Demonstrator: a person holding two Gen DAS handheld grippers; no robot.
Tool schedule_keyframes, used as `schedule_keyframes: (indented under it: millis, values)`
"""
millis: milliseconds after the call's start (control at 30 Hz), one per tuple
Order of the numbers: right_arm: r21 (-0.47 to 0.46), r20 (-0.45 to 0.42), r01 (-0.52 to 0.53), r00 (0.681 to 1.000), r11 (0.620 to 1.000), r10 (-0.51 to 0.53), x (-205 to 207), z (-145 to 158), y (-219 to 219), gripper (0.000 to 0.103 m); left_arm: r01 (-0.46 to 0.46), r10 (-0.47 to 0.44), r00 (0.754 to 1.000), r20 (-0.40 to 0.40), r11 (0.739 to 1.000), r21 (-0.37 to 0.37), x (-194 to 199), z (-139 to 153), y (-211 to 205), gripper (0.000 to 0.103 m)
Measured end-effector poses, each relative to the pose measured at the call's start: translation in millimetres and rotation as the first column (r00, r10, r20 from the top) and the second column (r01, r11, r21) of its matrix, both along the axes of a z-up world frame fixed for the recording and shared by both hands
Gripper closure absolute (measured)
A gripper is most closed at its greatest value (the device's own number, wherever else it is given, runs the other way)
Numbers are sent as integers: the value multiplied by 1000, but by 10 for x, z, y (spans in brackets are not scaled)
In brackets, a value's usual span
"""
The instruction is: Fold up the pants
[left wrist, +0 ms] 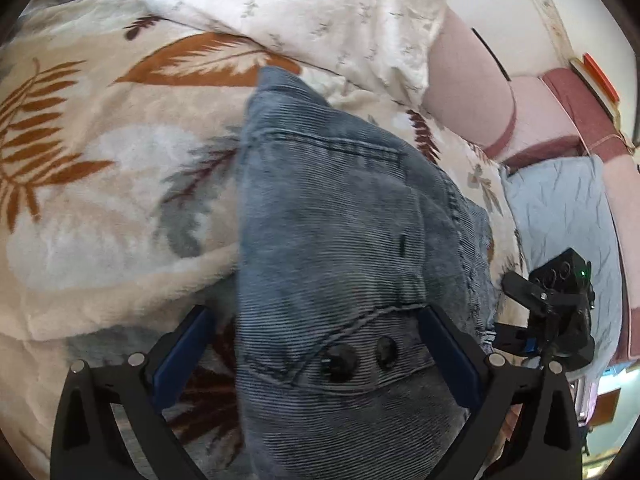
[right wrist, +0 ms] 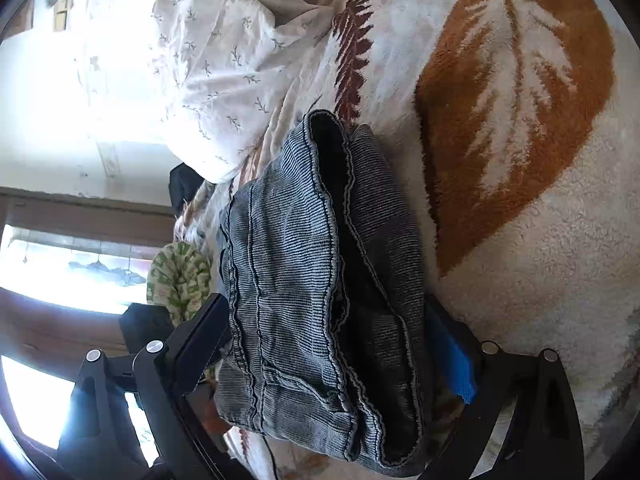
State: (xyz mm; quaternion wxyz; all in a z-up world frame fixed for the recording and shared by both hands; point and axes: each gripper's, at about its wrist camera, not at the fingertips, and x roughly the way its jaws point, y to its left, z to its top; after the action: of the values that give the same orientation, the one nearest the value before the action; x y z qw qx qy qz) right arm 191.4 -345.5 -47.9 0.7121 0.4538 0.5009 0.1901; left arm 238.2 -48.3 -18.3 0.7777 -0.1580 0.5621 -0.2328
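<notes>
Pants [left wrist: 340, 240] are ribbed corduroy-looking cloth, faded blue, matt, with two dark glossy buttons [left wrist: 340, 362]. Blanket [left wrist: 100, 184] is fuzzy, plush fleece. Pillow [left wrist: 320, 12] looks like thin crinkled cotton. Fingers [right wrist: 456, 360] have matt blue pads on black plastic.

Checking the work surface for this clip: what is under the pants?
The pants lie on a cream fleece blanket with orange and brown leaf prints. Whatever the blanket covers directly beneath them cannot be seen.

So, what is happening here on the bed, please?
A person is folding blue-grey corduroy pants on a leaf-patterned blanket. The left hand-held gripper is wide open around the waistband with two dark buttons. The right hand-held gripper straddles the bunched layers at the other side; whether it grips is unclear.
</notes>
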Motion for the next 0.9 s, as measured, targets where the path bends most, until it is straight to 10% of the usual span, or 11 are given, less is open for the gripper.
schedule_keyframes:
  millis: [200, 367, 567, 900]
  values:
    - [-58, 9, -19, 1000, 998, 19, 1, 29, 78, 13, 50, -52, 997, 52, 998, 40, -53, 5, -165, 2]
    - [-108, -8, -37, 999, 993, 37, -6, 37, 154, 46, 78, -79, 994, 68, 997, 30, -83, 51, -178, 23]
    - [-119, -3, -36, 999, 992, 36, -31, 97, 234, 61, 81, -82, 994, 79, 997, 12, -105, 108, -142, 40]
    - [-114, 79, -38, 996, 993, 47, -75, 305, 288, 69, 74, -73, 991, 112, 997, -4, -176, 274, -52, 53]
